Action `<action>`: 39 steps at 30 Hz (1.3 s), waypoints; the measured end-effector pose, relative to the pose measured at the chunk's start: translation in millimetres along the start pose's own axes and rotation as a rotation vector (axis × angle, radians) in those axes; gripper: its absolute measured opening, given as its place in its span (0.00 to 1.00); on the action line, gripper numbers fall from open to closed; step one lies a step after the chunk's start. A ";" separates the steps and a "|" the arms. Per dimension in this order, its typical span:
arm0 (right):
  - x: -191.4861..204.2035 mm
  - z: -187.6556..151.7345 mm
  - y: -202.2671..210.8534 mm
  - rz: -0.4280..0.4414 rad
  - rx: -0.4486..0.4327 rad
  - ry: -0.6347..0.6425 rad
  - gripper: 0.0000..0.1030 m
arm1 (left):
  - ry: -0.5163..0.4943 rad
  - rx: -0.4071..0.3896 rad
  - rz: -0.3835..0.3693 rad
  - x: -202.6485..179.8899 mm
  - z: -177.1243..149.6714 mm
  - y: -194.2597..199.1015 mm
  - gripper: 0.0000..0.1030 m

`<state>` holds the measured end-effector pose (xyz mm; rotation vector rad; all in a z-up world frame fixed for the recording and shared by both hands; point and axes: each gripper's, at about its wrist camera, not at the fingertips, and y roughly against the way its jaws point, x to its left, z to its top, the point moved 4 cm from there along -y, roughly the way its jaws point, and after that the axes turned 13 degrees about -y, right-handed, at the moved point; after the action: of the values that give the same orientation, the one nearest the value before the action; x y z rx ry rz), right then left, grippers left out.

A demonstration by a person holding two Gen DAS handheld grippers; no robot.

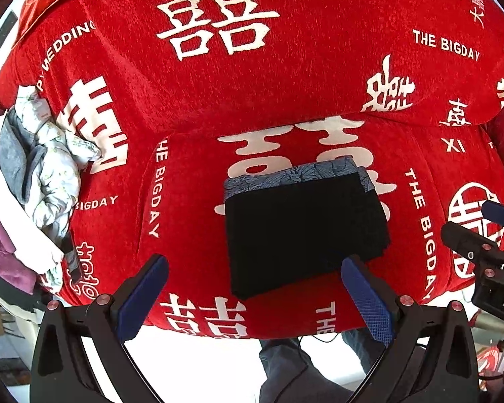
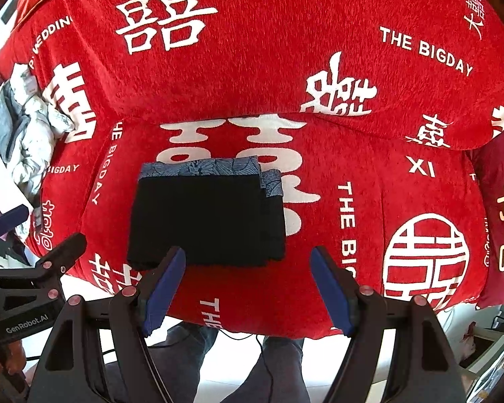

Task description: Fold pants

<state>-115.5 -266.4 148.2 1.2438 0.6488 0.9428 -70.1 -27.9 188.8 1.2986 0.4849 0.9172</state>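
With the black pants lying folded atop a blue patterned garment, the left gripper and right gripper are hovering at six o'clock, jaws spread and holding nothing, so the folding looks done and pulling clear seems next.

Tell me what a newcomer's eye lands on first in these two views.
First, the red sofa cover with its big white characters and "THE BIGDAY" lettering, filling both views. Next, the folded black pants lying flat on the seat cushion atop a blue patterned garment that peeks out behind them. Then the heap of crumpled clothes at the sofa's left end, with both grippers, left gripper and right gripper, open and empty.
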 end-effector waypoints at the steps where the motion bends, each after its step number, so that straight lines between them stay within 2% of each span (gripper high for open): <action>1: 0.0 0.1 0.0 -0.001 0.000 0.003 0.77 | -0.001 -0.001 0.001 -0.1 -0.6 0.4 1.00; 20: 9.9 -1.4 0.0 -0.009 0.003 0.034 0.77 | 0.018 -0.007 0.024 5.0 -4.8 4.1 1.00; 39: 15.8 -4.6 -4.9 -0.011 0.018 0.052 0.77 | 0.043 -0.003 0.010 6.2 -5.9 0.2 1.00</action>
<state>-110.4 -250.6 143.7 1.2338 0.7064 0.9645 -71.1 -19.4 188.7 1.2821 0.5107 0.9550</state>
